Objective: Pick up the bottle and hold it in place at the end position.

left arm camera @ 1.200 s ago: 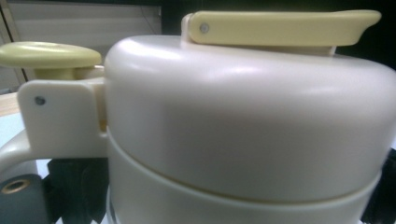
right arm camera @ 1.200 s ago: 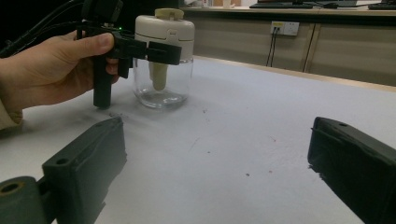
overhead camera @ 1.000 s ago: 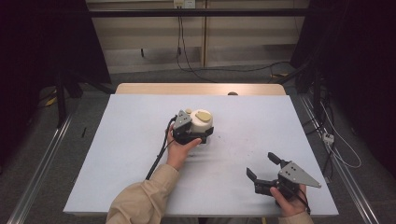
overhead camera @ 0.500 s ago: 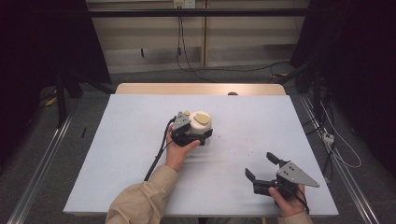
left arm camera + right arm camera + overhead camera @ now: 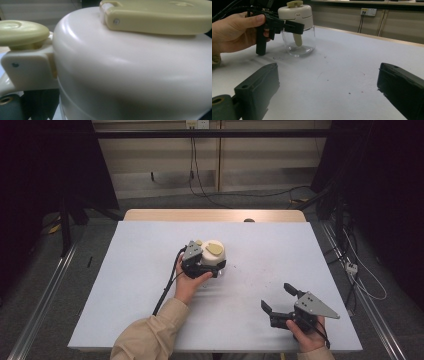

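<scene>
A jar (image 5: 214, 252) with a clear glass body and a cream lid stands on the white table (image 5: 140, 270), a yellow-green flip tab on top. My left gripper (image 5: 214, 264) is shut on the jar, its black jaws clamping just under the lid, as the right gripper view shows at the jar (image 5: 298, 37) and the left gripper (image 5: 295, 26). In the left gripper view the cream lid (image 5: 130, 70) is very close. My right gripper (image 5: 277, 297) rests near the front right of the table, open and holding nothing; its own view shows that right gripper (image 5: 327, 87) aimed toward the jar.
The left gripper's cable (image 5: 165, 292) trails back along the sleeve to the front edge. A wooden strip (image 5: 215, 215) borders the table's far side. Small dark specks (image 5: 324, 75) dot the surface. Cables lie on the floor behind and to the right.
The left gripper and jar have shifted slightly toward the person. The right gripper has edged a little to the left, still open.
</scene>
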Action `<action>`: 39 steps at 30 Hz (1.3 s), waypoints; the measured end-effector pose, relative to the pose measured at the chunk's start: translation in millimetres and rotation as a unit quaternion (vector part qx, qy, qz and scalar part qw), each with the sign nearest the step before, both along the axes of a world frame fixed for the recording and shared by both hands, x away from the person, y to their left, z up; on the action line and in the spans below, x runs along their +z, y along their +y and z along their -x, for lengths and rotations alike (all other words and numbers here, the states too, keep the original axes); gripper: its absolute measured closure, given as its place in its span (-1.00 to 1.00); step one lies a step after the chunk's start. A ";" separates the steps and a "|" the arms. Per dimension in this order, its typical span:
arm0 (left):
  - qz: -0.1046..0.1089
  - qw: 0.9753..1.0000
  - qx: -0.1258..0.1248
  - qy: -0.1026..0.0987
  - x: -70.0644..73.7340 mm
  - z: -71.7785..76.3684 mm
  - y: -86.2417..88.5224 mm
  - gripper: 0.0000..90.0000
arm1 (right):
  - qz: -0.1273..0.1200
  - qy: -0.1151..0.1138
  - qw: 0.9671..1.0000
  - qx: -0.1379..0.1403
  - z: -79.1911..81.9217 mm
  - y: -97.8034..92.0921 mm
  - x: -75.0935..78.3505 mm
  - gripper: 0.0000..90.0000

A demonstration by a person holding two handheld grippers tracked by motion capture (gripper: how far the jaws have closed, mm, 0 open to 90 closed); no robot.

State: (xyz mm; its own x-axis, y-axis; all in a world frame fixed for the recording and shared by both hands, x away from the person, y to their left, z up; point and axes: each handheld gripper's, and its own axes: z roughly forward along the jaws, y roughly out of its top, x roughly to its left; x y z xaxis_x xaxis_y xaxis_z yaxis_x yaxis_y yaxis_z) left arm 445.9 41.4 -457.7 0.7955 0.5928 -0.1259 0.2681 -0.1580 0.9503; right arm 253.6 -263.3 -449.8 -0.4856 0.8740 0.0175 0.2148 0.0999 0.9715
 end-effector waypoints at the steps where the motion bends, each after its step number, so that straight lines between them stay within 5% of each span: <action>1: 0.000 1.000 -0.001 0.000 0.0 0.1 0.0 -0.90 | 0.000 -0.001 1.000 0.000 -0.7 0.0 -0.3 -0.92; 9: 0.002 1.000 -0.001 0.001 -1.9 -1.5 -0.7 -0.90 | -0.001 0.001 1.000 -0.001 -1.6 -1.6 -1.4 -0.92; 20: -0.024 1.000 -0.009 0.001 0.9 0.9 3.3 -0.92 | 0.001 0.000 1.000 -0.002 0.1 -3.6 -1.0 -0.92; 29: -0.015 1.000 -0.009 0.000 7.9 8.8 19.7 -0.92 | 0.001 0.003 1.000 -0.006 -0.4 -4.9 -1.4 -0.92; 39: -0.047 0.999 -0.016 -0.002 17.3 19.2 37.2 -0.89 | 0.006 0.007 1.000 -0.005 -8.3 0.9 -1.3 -0.92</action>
State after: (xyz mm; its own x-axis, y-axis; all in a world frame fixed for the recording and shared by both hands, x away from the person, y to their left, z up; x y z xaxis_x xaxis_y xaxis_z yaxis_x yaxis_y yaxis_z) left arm 426.7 78.7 -440.4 0.8150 0.5756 -0.0672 0.2570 -0.2551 0.9321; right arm 261.9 -262.4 -451.1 -0.4760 0.8793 0.0130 0.2293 0.1099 0.9671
